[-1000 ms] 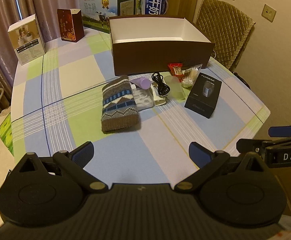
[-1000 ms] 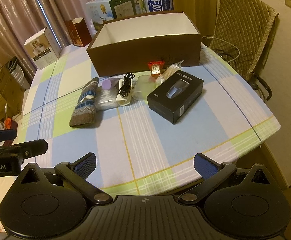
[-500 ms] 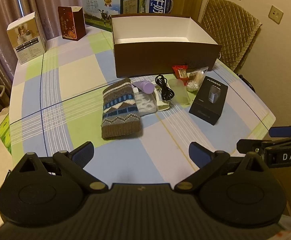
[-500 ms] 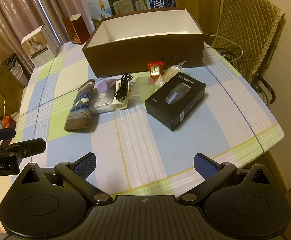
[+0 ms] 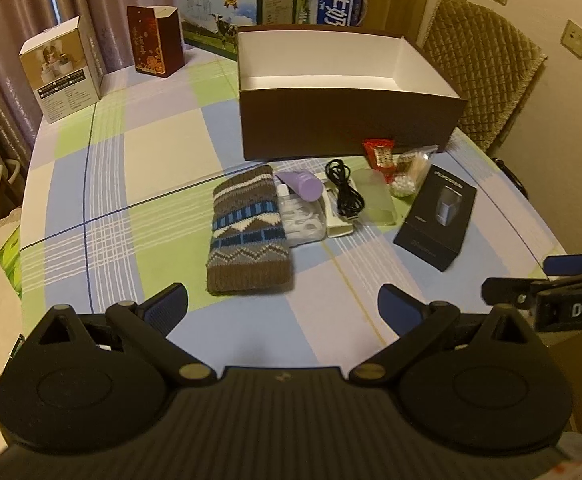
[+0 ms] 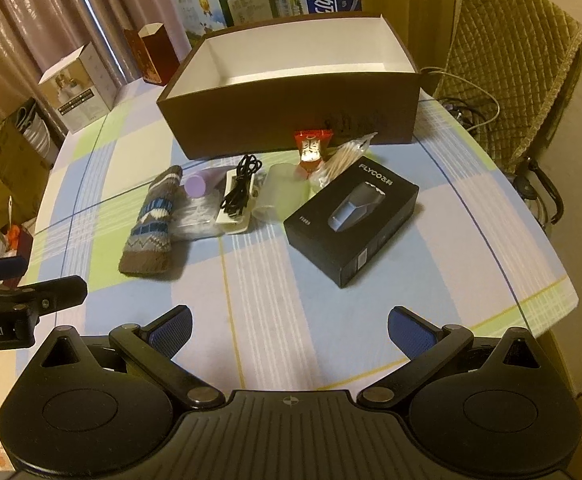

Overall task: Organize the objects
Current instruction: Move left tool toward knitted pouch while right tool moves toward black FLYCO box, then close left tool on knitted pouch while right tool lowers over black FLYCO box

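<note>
An empty brown box (image 5: 347,124) (image 6: 291,120) with a white inside stands mid-table. A row of items lies before it: a knitted pouch (image 5: 249,232) (image 6: 151,224), a purple tube (image 5: 301,186), a black cable (image 5: 345,196) (image 6: 239,192) on a white case, a frosted case (image 5: 375,204), a red packet (image 5: 379,154) (image 6: 311,146), a bag of swabs (image 5: 409,176), and a black shaver box (image 5: 437,216) (image 6: 351,220). My left gripper (image 5: 283,308) hovers open, short of the pouch. My right gripper (image 6: 289,326) is open too, short of the shaver box. Both hold nothing.
Cartons stand along the table's far side: a white one (image 5: 63,76), a dark red one (image 5: 155,46), and milk cartons (image 5: 235,4). A quilted chair (image 6: 515,60) sits at the right, with the table edge (image 6: 547,304) close by. Checked cloth lies bare between grippers and items.
Both grippers have drifted slightly, shifting the views a little higher over the table. The objects on the table lie as before, and both grippers stay open.
</note>
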`<state>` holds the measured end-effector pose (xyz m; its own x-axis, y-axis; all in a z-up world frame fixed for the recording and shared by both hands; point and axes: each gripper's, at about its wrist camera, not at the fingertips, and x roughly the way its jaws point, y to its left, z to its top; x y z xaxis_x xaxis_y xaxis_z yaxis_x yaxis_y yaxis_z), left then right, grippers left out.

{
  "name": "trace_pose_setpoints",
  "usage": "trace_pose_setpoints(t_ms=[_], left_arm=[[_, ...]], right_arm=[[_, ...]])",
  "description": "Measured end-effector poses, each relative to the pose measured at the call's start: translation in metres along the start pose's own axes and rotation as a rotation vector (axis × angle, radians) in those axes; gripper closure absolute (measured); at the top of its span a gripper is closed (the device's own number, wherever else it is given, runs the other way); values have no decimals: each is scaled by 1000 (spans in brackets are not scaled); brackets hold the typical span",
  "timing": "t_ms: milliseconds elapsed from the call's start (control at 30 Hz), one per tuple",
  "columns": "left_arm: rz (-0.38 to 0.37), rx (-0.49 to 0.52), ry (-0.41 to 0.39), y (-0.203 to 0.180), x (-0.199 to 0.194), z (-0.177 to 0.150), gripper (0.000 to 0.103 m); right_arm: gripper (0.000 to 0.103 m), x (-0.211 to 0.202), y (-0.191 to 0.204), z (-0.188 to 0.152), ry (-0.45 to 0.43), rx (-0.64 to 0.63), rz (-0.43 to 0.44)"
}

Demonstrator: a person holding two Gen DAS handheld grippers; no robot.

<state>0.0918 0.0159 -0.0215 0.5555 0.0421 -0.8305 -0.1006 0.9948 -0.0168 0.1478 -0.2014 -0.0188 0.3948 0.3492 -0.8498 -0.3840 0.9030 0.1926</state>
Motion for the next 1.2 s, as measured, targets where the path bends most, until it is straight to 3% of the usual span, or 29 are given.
trace_pose_setpoints(t_ms=[633,1200], left_arm=[[102,-68,48,20,57,21,3],[146,-113,102,41,92,23,3]], right_arm=[[2,68,-39,39,23,117,-54],[2,139,-56,66,18,293,-134]])
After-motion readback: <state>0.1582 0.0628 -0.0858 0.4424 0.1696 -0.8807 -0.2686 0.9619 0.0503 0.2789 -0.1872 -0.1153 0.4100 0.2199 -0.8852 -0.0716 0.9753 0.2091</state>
